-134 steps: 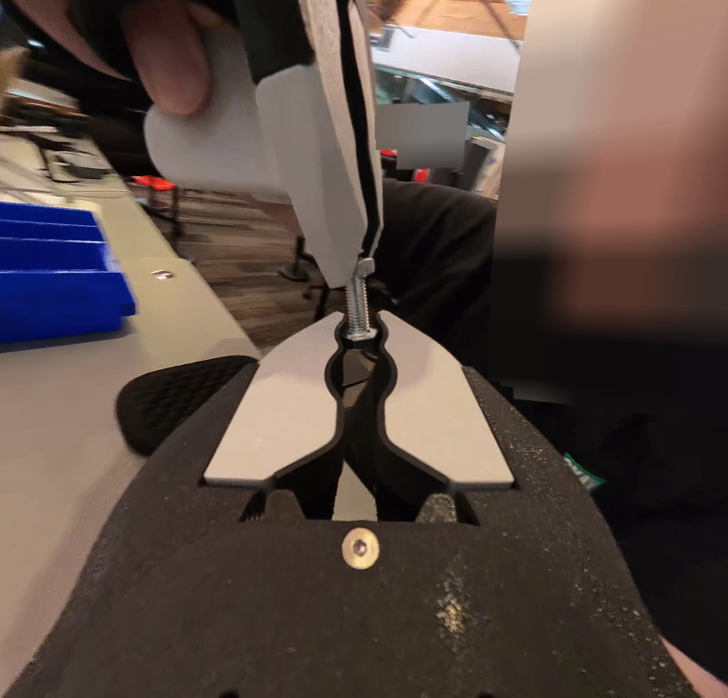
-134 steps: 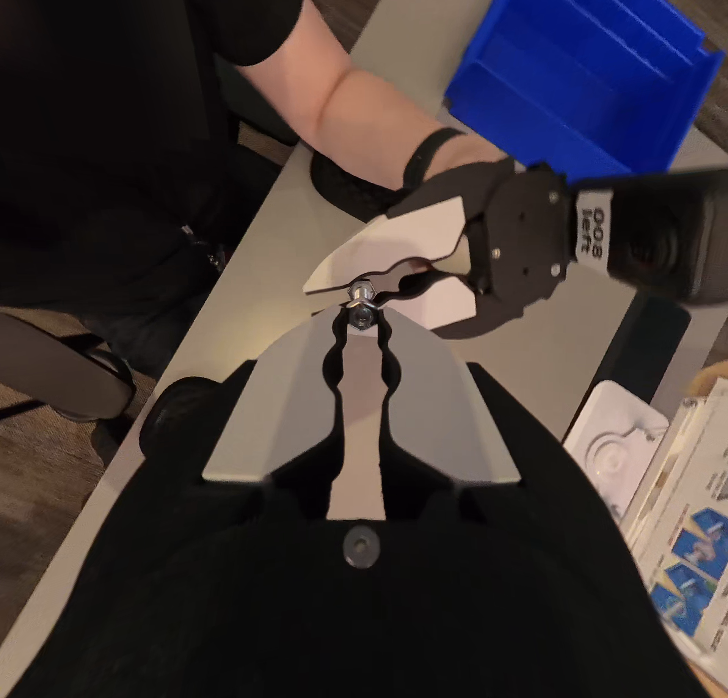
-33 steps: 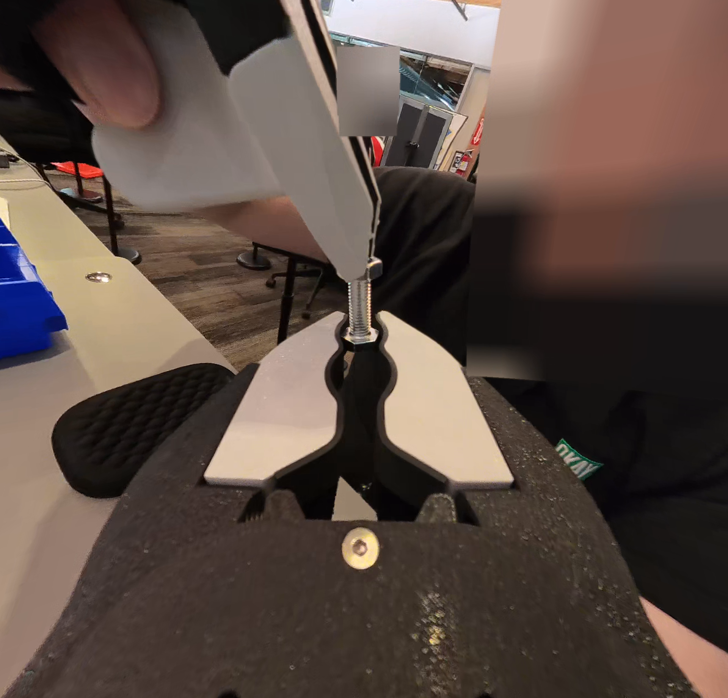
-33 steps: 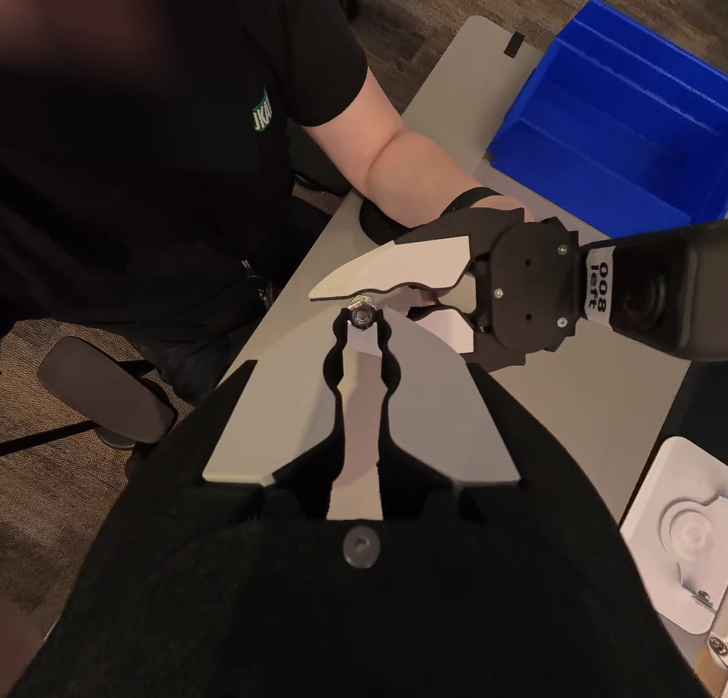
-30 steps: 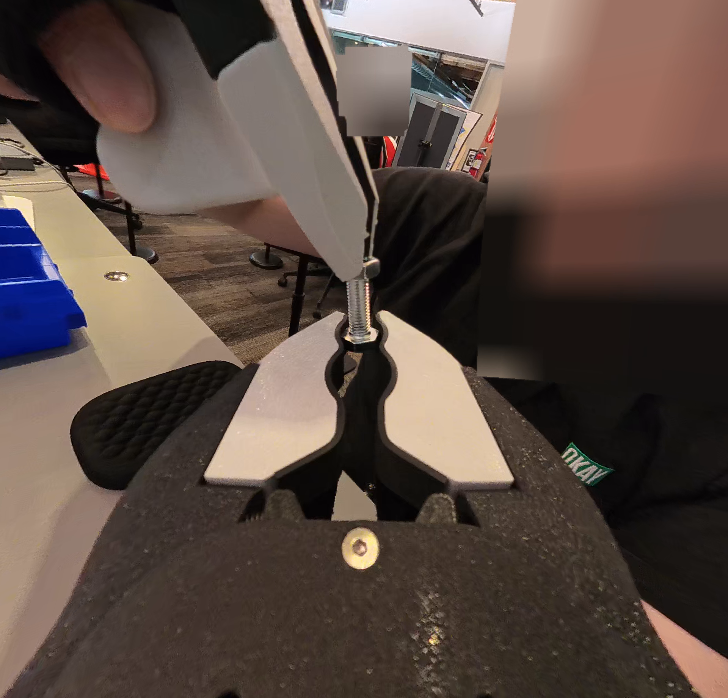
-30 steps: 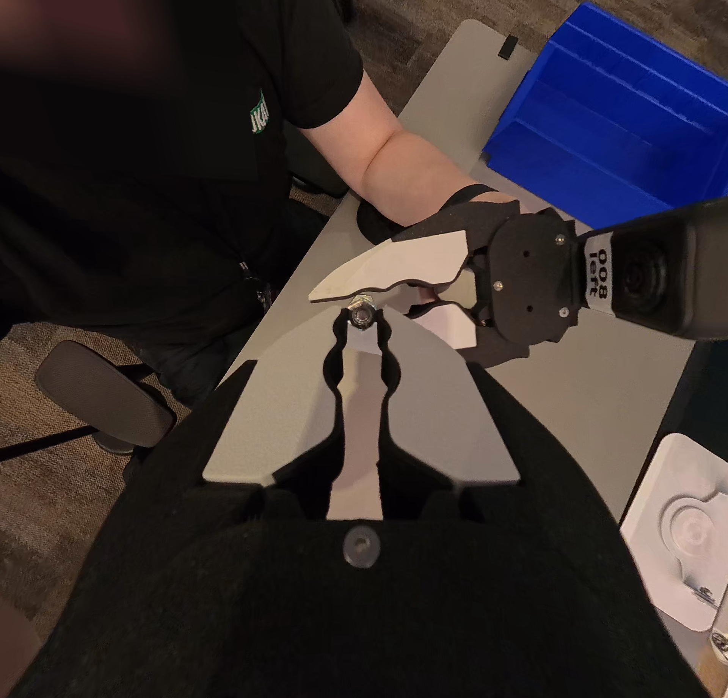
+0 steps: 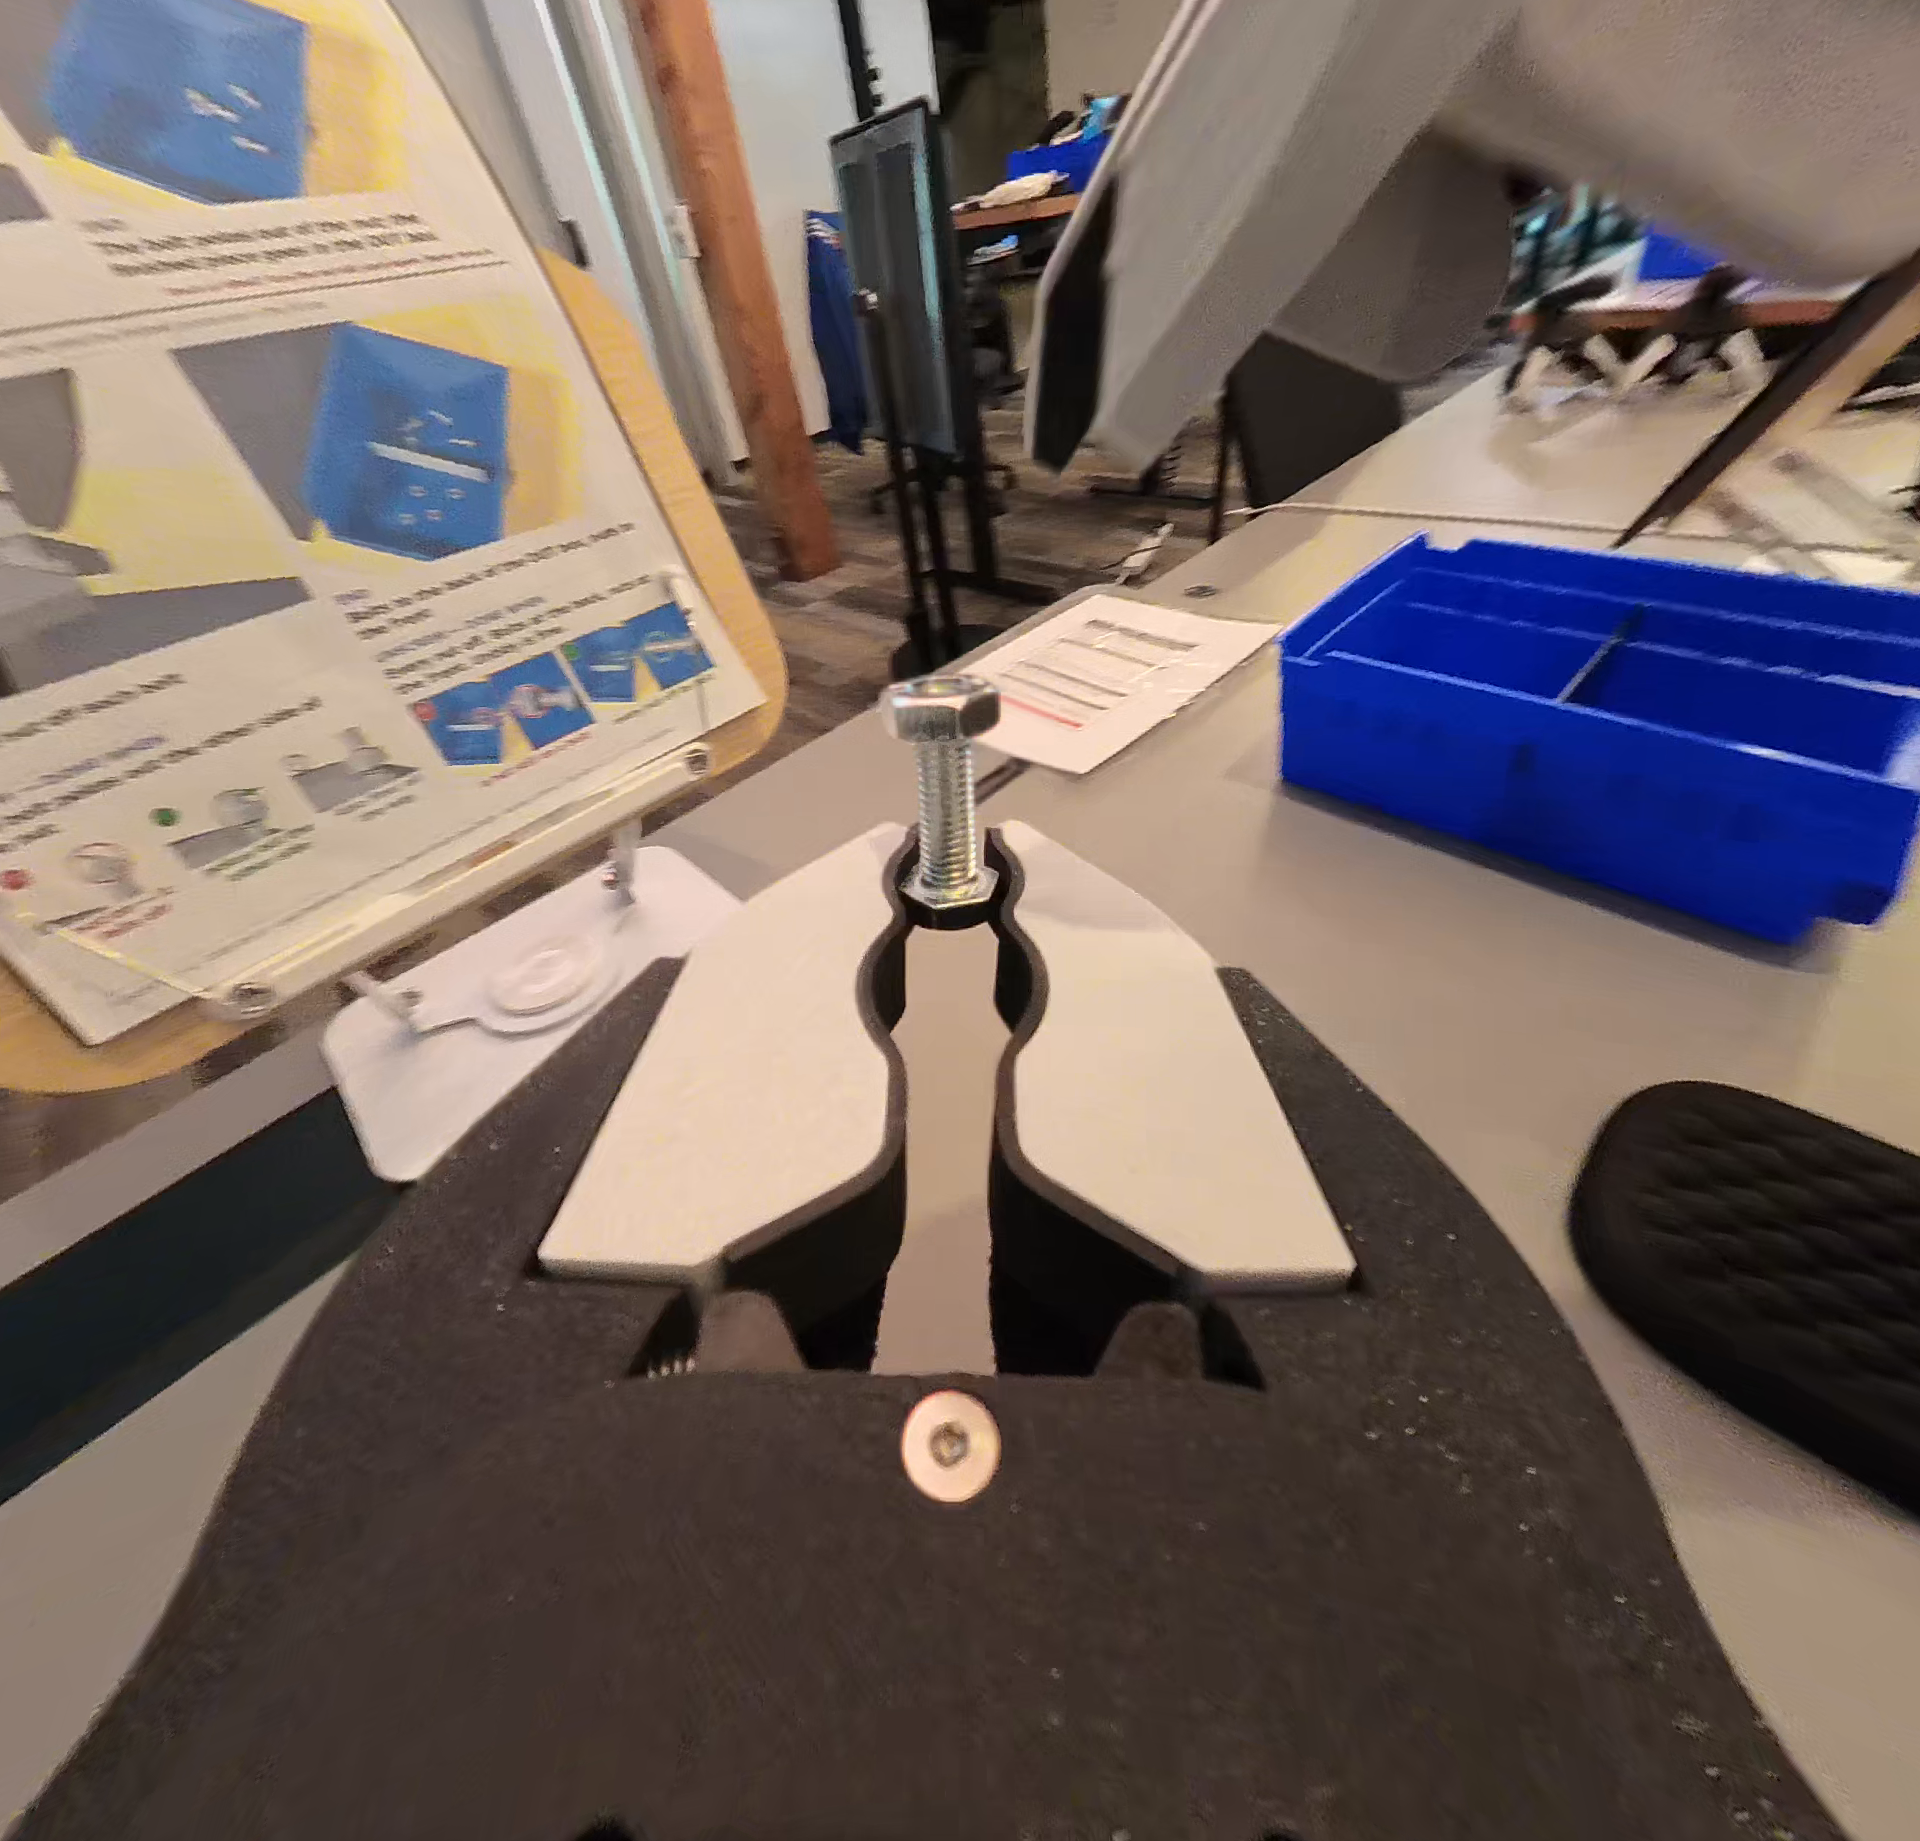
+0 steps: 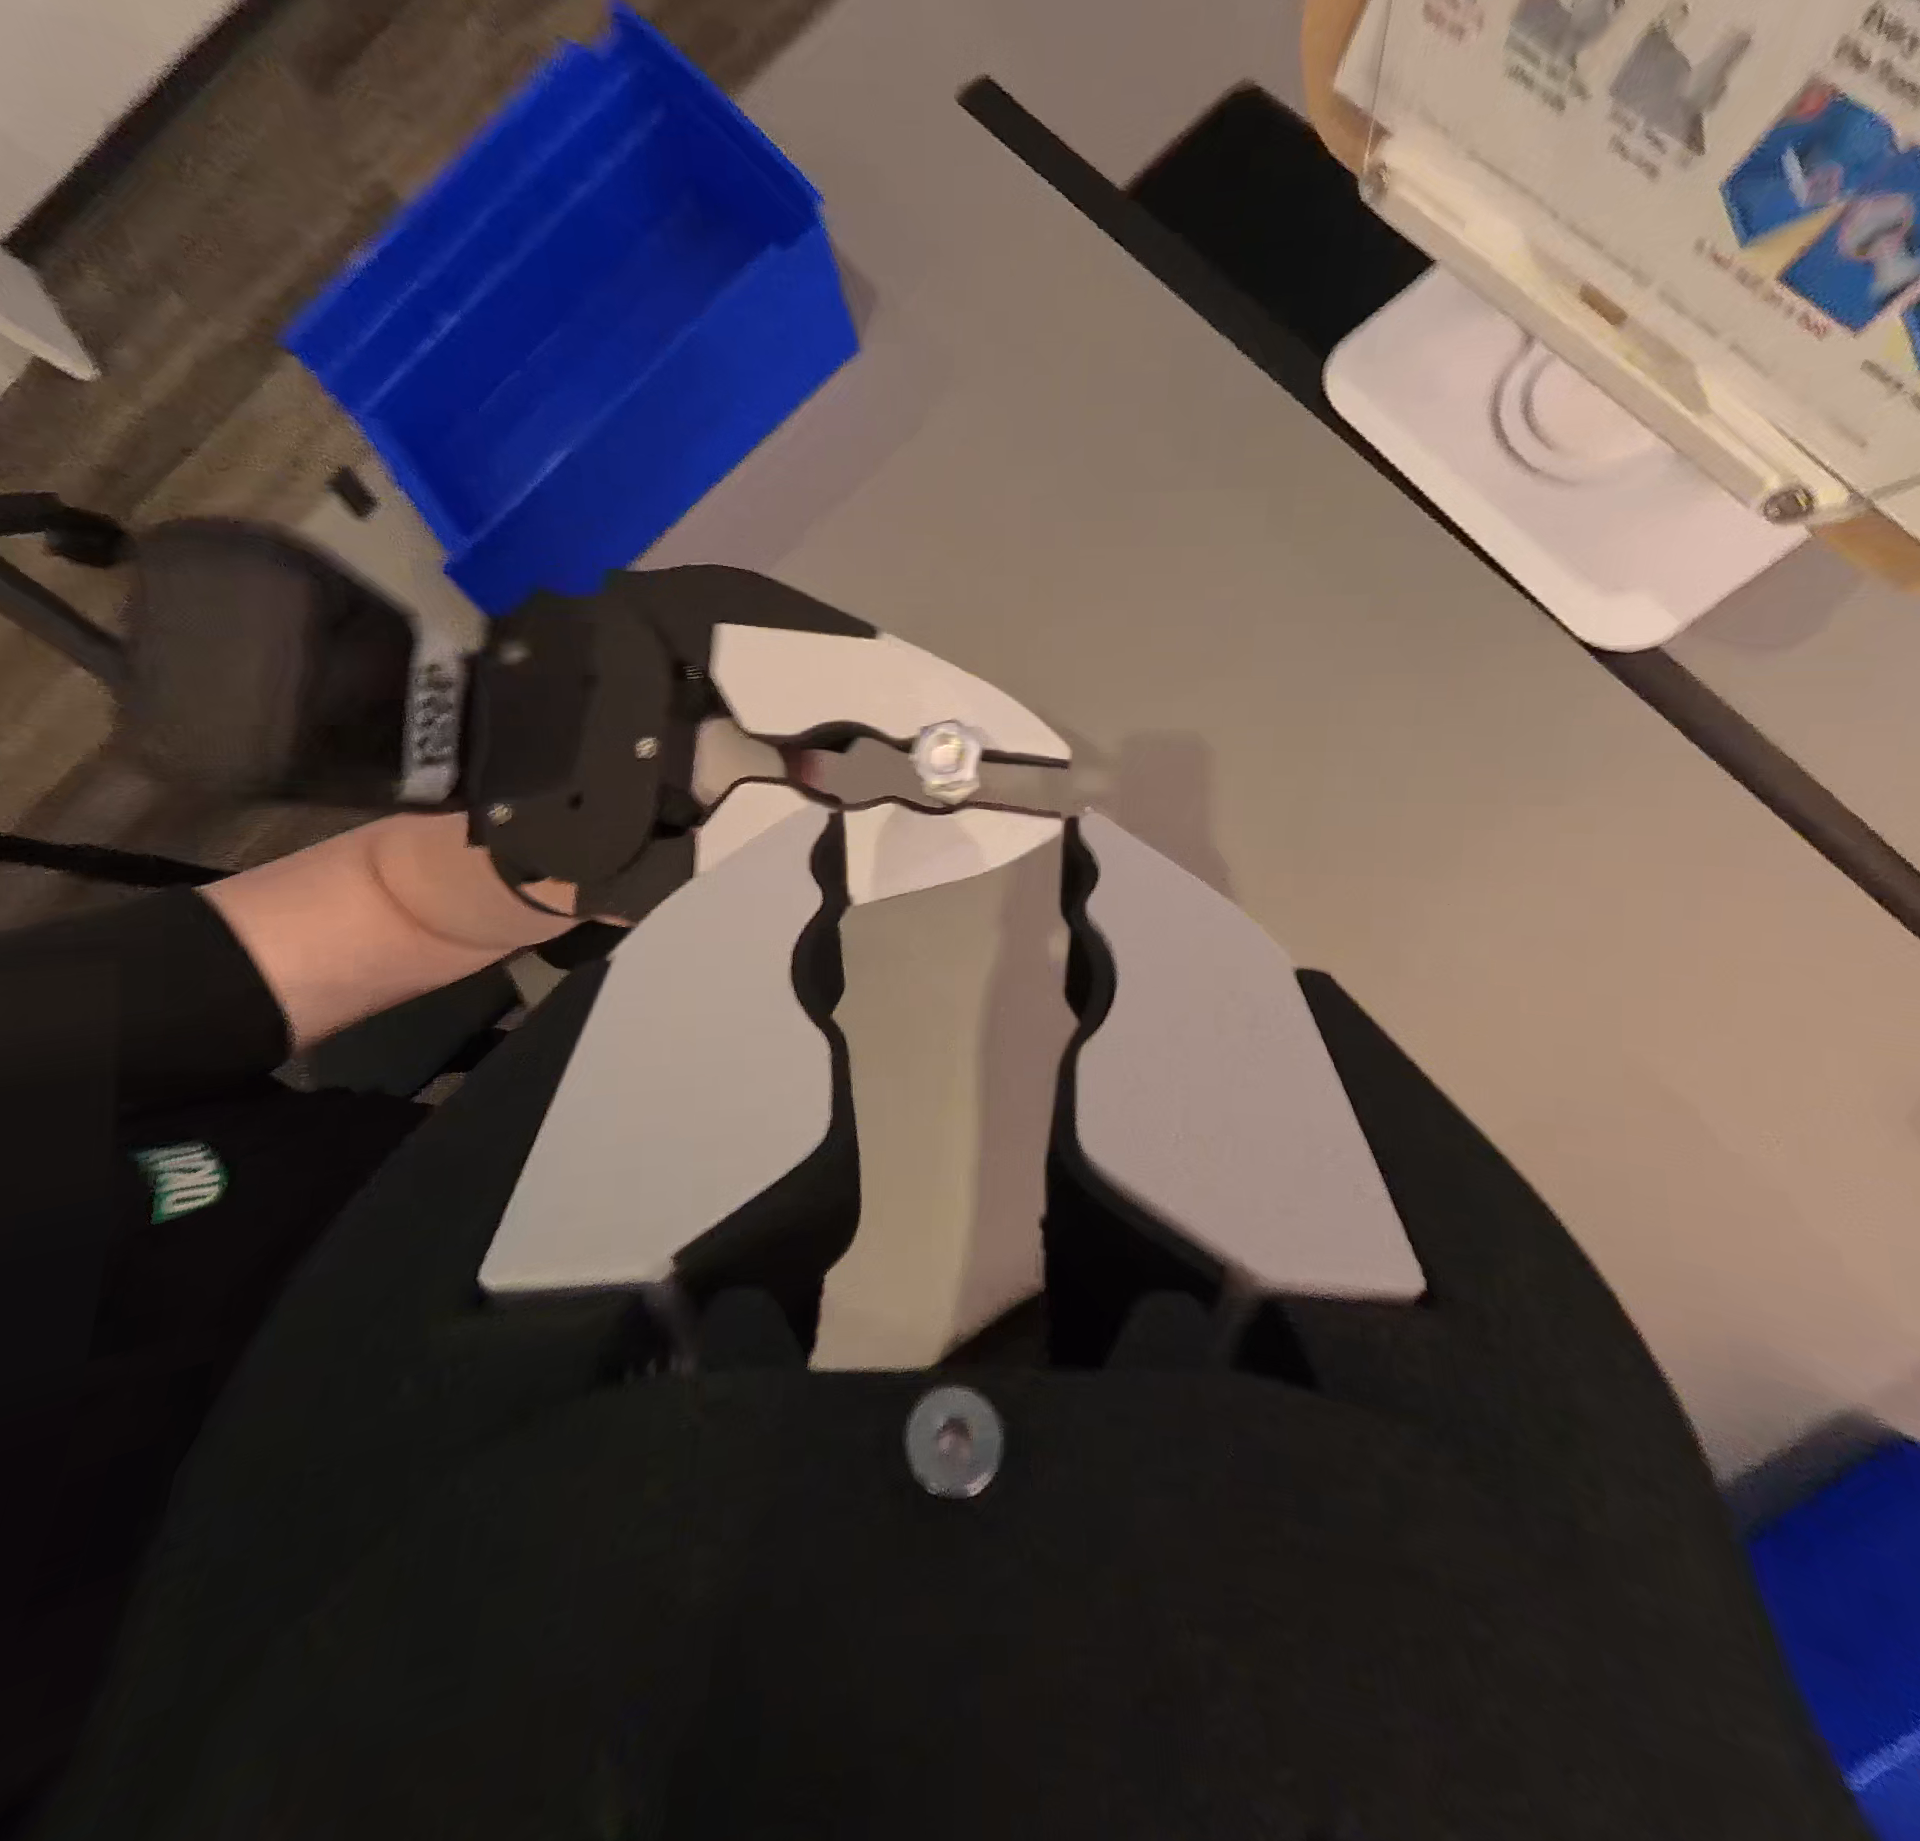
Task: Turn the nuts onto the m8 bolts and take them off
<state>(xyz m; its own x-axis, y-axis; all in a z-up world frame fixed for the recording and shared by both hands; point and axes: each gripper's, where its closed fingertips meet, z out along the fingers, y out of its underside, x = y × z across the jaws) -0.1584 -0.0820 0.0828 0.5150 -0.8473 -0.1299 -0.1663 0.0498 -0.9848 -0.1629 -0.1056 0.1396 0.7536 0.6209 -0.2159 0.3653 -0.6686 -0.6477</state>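
Left gripper [image 7: 951, 861] pinched the nut [image 7: 948, 887] at its tips with the bolt [image 7: 941, 783] standing up from it, while right gripper [image 8: 948, 835] hung apart and let go, so it should close squarely on the bolt head and turn slowly

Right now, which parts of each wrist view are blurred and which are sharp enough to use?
Left wrist view: the bolt and nut in the left gripper are sharp; the instruction board, blue bin and right gripper overhead are smeared. Right wrist view: soft throughout, blue bin streaked, bolt head still readable.
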